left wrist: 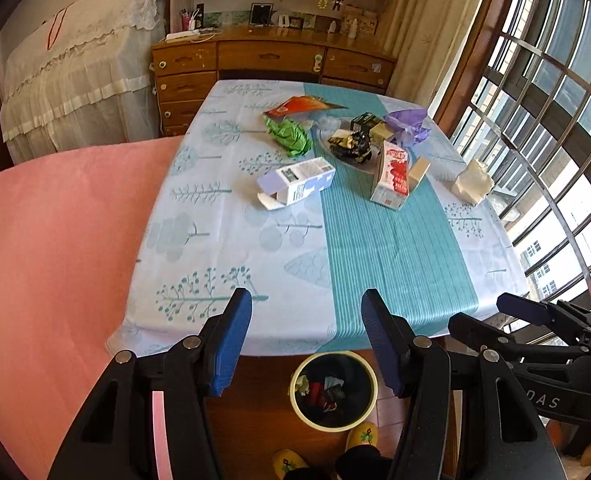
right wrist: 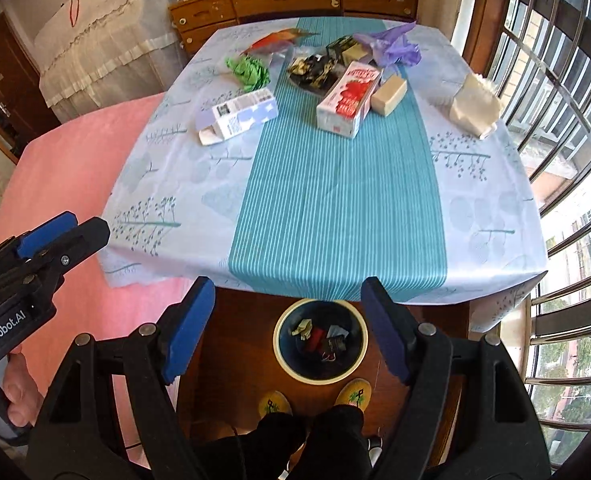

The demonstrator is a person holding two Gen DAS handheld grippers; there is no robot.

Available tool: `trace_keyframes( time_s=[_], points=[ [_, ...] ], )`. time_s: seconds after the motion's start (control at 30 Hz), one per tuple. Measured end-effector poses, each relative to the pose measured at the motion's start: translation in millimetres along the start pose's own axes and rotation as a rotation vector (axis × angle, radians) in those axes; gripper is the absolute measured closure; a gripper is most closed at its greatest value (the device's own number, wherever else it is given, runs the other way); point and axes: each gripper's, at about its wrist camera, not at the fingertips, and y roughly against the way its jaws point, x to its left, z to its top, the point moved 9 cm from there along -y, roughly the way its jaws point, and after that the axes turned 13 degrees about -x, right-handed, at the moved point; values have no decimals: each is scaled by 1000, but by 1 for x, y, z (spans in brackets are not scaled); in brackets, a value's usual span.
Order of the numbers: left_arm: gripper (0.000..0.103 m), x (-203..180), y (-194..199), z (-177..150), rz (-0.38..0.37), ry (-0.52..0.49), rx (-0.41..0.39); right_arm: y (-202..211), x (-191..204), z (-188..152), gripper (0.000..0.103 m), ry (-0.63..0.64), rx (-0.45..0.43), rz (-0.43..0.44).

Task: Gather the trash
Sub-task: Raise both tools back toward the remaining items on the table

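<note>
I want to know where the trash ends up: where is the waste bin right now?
The round cream-rimmed waste bin stands on the wooden floor just below the table's near edge, in front of the person's yellow slippers, bottom centre in both wrist views.

Tablecloth (right wrist: 475,184) pale blue (teal striped centre), green wad (right wrist: 249,70).

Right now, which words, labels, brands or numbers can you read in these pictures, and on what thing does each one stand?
"GenRobot.AI": on the body of the left gripper, seen in the right wrist view.
"DAS": end of a cut-off word on the right gripper, seen in the left wrist view.
White and lilac carton: printed text and a code, too small to read.
Red and white carton: print too blurred to read.
</note>
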Motion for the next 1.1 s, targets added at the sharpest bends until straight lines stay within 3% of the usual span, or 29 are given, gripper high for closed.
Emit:
trace_keyframes(
  time_s=[0.3, 0.57, 0.8, 1.1],
  points=[
    [45, -40, -23, 51, -29, -71, -33, -6, -55, 60, 30, -76, -84, -65],
    [44, -75, -76, 66, -1, -90, 0, -47, -103, 83, 30, -79, -62, -41],
    [44, -111, -143, 68, 40, -43, 82, -99, -156, 92, 30, -53, 9, 1],
    [44, -135, -200, 67, 79, 92, 141, -138, -218, 112, 30, 29, 17, 31]
  ],
)
